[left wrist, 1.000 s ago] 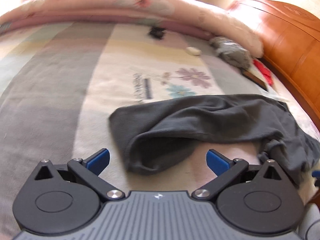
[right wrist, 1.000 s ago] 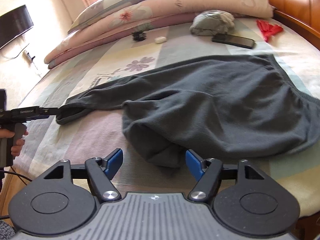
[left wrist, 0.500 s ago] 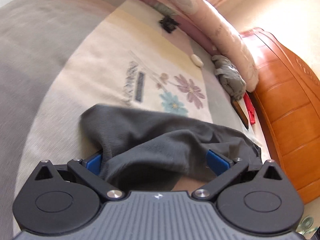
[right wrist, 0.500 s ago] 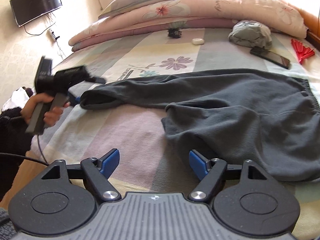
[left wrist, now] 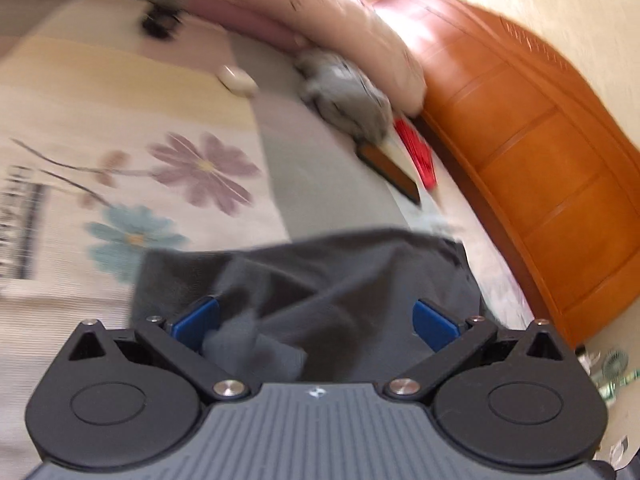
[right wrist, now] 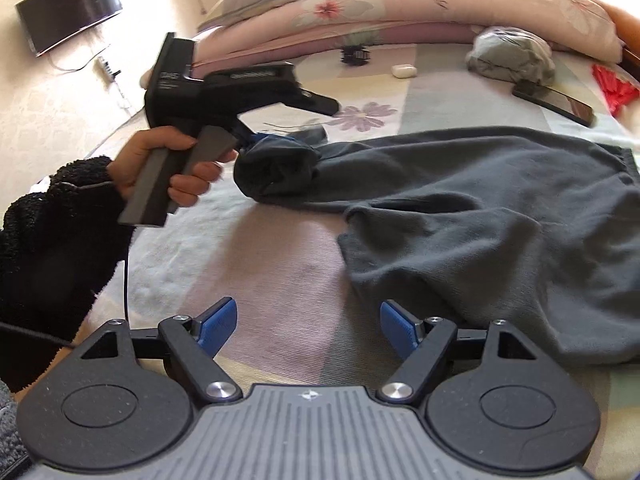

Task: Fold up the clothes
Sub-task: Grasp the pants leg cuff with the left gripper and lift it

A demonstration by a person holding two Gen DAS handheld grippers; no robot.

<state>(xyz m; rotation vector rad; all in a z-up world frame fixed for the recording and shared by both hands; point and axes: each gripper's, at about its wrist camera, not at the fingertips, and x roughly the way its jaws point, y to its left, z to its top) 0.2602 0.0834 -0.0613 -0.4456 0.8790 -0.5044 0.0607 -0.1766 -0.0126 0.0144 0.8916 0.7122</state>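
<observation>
- A dark grey sweatshirt (right wrist: 500, 216) is lying spread across the bed (right wrist: 280, 264), its body toward the wooden headboard side and one sleeve stretching out toward the left claw.
- The left claw (left wrist: 316, 322) is hanging over the sleeve end; its blue pads (left wrist: 196, 320) are standing wide apart, with bunched grey cloth lying between them and brushing the left pad, not pinched by both.
- In the right wrist view the left claw (right wrist: 276, 136) is being carried by a hand (right wrist: 160, 168) in a black fuzzy sleeve (right wrist: 52, 240), with the rolled sleeve end bulging at its tip.
- The right claw (right wrist: 308, 326) is hovering just off the sweatshirt's near hem; its jaws are standing apart with nothing between them, only bedsheet showing below.
- Further up the bed a phone (right wrist: 554, 102), a red item (right wrist: 614, 88), a crumpled grey garment (right wrist: 512, 58) and a small white case (right wrist: 404, 70) are lying near the pillows (right wrist: 400, 8).
- The left wrist view is blurring.
</observation>
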